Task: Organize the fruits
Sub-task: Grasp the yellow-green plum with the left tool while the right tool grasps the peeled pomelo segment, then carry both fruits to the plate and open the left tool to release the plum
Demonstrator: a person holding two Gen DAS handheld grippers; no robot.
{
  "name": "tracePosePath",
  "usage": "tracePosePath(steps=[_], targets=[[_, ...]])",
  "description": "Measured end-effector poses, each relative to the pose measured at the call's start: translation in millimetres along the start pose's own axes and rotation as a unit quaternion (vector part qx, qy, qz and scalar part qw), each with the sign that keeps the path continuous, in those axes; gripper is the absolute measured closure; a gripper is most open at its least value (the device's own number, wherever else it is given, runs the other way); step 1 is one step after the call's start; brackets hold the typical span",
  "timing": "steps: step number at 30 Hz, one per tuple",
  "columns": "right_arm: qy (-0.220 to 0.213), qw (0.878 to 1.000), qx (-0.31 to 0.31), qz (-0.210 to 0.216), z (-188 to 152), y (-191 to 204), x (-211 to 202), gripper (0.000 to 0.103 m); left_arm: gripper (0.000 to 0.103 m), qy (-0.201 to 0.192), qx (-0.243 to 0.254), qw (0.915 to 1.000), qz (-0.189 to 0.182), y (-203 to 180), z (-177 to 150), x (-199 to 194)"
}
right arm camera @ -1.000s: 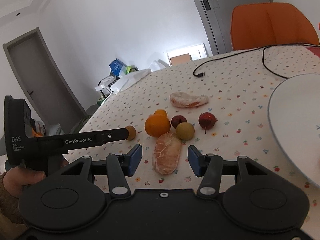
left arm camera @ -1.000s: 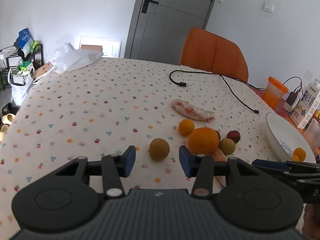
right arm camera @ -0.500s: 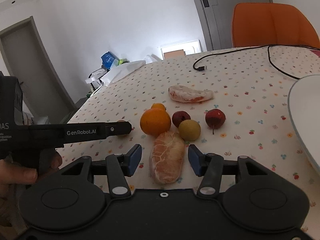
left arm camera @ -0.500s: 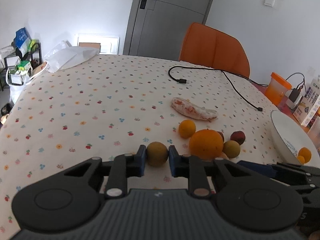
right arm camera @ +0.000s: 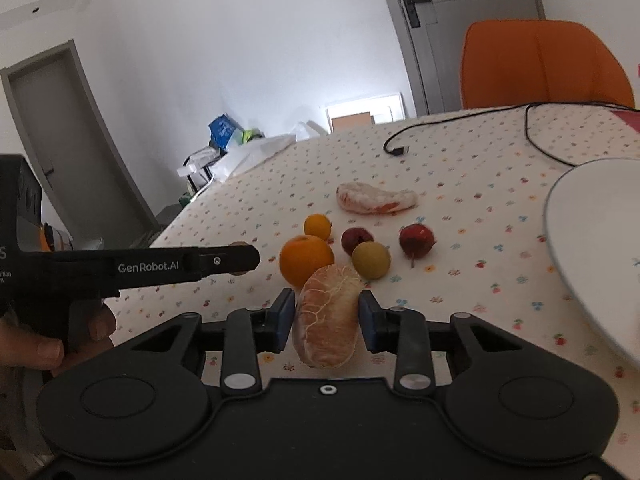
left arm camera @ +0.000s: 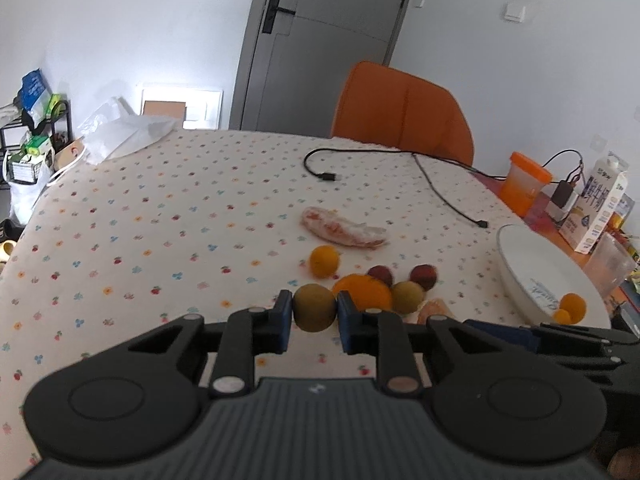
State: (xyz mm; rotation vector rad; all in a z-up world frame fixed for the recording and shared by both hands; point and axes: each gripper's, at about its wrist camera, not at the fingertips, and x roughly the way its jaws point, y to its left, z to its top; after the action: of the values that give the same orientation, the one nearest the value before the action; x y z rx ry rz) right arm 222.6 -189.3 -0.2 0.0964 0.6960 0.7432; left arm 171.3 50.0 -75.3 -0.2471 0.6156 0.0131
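My left gripper (left arm camera: 314,316) is shut on a small brown-green round fruit (left arm camera: 314,307), held just above the flowered tablecloth. In the right wrist view the jaws of my right gripper (right arm camera: 326,318) are closing, with both pads against a peeled citrus piece (right arm camera: 326,320). Beyond it lie a large orange (right arm camera: 306,259), a small tangerine (right arm camera: 317,226), two dark red fruits (right arm camera: 416,239), a yellow-green fruit (right arm camera: 371,260) and another peeled piece (right arm camera: 376,200). A white plate (left arm camera: 528,268) at the right holds two small oranges (left arm camera: 572,304).
A black cable (left arm camera: 440,172) runs across the far side of the table. An orange chair (left arm camera: 400,112) stands behind it. An orange cup (left arm camera: 524,188), a milk carton (left arm camera: 600,208) and a clear cup crowd the right edge. A white bag (left arm camera: 124,136) lies far left.
My left gripper shut on the round fruit and lifted it a little. My right gripper slid forward around the peeled piece and its jaws came in against it.
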Motion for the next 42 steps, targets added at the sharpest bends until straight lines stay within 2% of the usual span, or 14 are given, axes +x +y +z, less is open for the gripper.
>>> tracePosePath(steps=[8, 18, 42], targets=[[-0.038, 0.999, 0.01, -0.017, 9, -20, -37, 0.07, 0.081, -0.012, 0.02, 0.9995, -0.023, -34, 5, -5], [-0.08, 0.995, 0.023, -0.058, 17, -56, -79, 0.07, 0.081, -0.021, 0.057, 0.9963, -0.061, -88, 11, 1], [-0.107, 0.987, 0.063, -0.103, 1, -123, -129, 0.07, 0.081, -0.004, 0.101, 0.9907, -0.091, -166, 7, 30]])
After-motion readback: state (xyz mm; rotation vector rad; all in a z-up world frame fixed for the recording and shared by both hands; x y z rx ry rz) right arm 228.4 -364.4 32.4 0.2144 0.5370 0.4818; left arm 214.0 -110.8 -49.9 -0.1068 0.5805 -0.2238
